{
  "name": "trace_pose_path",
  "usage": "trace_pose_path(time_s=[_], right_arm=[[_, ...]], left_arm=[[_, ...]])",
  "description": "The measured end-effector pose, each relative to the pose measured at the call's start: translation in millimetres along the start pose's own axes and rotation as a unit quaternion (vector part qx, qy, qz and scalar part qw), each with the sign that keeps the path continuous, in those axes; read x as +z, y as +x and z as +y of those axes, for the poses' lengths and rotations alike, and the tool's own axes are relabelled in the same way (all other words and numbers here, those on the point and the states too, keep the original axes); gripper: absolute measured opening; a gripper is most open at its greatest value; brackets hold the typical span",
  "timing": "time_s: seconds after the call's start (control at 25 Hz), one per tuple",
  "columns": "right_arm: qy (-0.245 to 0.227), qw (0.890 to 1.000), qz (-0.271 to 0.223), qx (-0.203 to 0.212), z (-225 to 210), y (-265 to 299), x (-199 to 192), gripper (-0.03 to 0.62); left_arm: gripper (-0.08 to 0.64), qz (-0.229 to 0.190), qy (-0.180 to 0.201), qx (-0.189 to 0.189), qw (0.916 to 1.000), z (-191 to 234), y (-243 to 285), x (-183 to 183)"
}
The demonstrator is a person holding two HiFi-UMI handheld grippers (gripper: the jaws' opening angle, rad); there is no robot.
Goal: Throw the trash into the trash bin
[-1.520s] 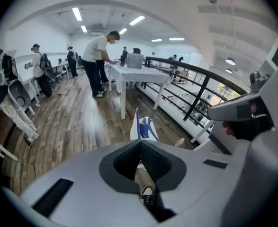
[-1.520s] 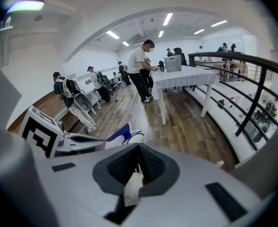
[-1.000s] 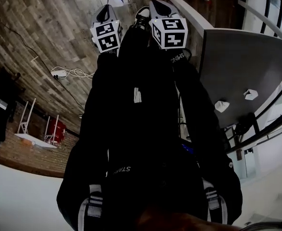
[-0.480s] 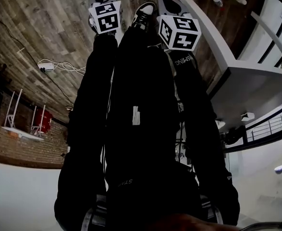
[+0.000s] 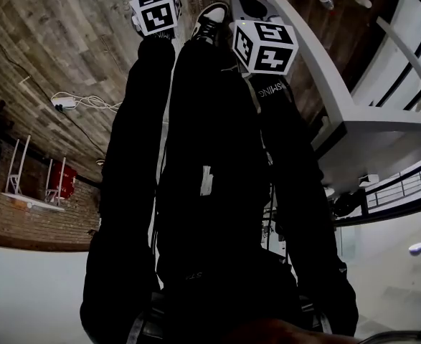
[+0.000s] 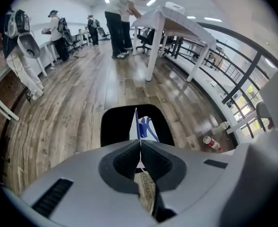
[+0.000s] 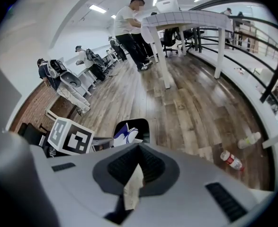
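We hold a thin wrapper [image 6: 146, 126] edge-on in the left tongs [image 6: 140, 146], soft crumpled paper [image 7: 133, 183] in the right tongs [image 7: 140, 150]; both seem featherlight.

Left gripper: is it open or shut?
Shut: the left gripper pinches a white-and-blue wrapper edge-on between its closed jaws.

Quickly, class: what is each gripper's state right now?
Left gripper: shut on a flat white-and-blue packet.
Right gripper: shut on a crumpled scrap of pale paper.
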State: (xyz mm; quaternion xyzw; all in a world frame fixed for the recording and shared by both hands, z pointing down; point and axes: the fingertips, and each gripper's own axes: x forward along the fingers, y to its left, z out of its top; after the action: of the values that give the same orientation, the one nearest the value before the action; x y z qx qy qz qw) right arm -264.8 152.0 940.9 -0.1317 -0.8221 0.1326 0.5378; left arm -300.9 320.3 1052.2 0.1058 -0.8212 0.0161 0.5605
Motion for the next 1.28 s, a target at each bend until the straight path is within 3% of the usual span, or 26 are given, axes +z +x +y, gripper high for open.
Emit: trace_pose_path(time_s=[0.28, 0.4, 0.8, 1.0, 1.28], right_arm=[[0.004, 1.000, 0.003, 0.002, -2, 5, -6, 0.014], [0.005, 1.000, 0.005, 0.003, -2, 1, -9, 0.014], [0.009, 1.000, -0.003, 0.003, 8, -17, -6, 0.014], [0.014, 1.000, -0.015, 0.004, 21, -45, 6, 0.015], [0.037, 0.998, -0.046, 0.019, 56, -128, 28, 0.014]], left_arm=[[0.008, 0.018, -0.028, 0.000, 0.9995, 1, 18, -14], [0.040, 0.019, -0.025, 0.002, 0.9995, 1, 13, -18], [0.041, 0.001, -0.015, -0.013, 0.9998, -12, -25, -14], [0.041, -0.013, -0.004, -0.023, 0.9996, -29, -60, 2], [0.040, -0.038, 0.034, -0.039, 0.9979, -64, -154, 37]])
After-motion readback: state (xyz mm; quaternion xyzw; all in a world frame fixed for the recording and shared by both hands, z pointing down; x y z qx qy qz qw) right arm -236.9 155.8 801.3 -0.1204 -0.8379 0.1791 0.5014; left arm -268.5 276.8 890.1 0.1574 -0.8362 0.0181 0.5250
